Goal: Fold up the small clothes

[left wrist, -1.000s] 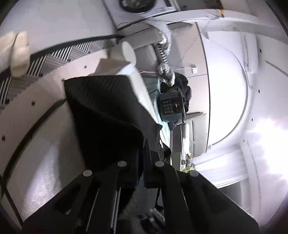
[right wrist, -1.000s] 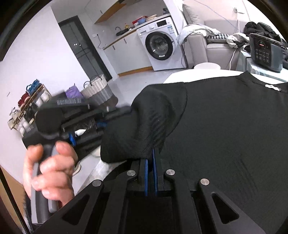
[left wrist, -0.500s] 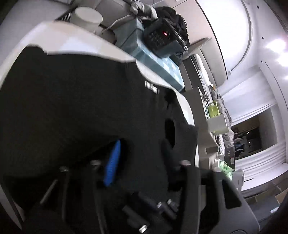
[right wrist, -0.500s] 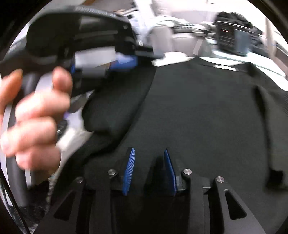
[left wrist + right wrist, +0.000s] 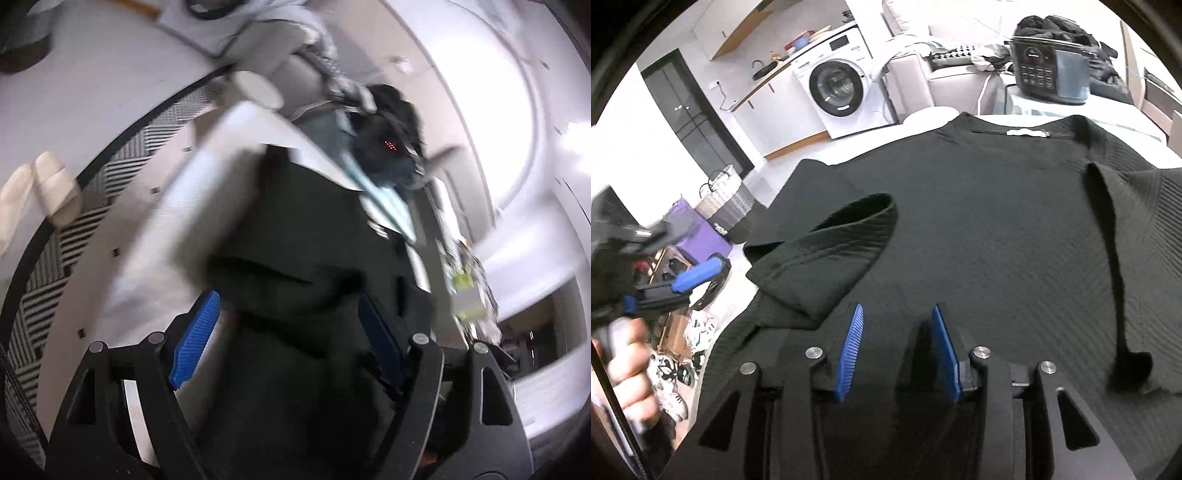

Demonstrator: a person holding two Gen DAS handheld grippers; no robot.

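Black shirt [image 5: 997, 221] is spread flat on the white worktop [image 5: 192, 206], left sleeve [image 5: 831, 254] folded inward. Right gripper [image 5: 897, 350] and left gripper [image 5: 288, 339] are both held above it, fingers wide, nothing gripped.

The left wrist view is motion-blurred: the shirt [image 5: 314, 258] and table [image 5: 207, 177] edges smear. In the right wrist view, the shirt's hem is hidden behind the right gripper [image 5: 897, 354] at 6 o'clock, and the left gripper [image 5: 665, 284] is blurred and cut off at 9 o'clock.

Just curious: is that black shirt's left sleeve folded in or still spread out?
Folded in: the sleeve lies doubled over the shirt, cuff pointing inward.
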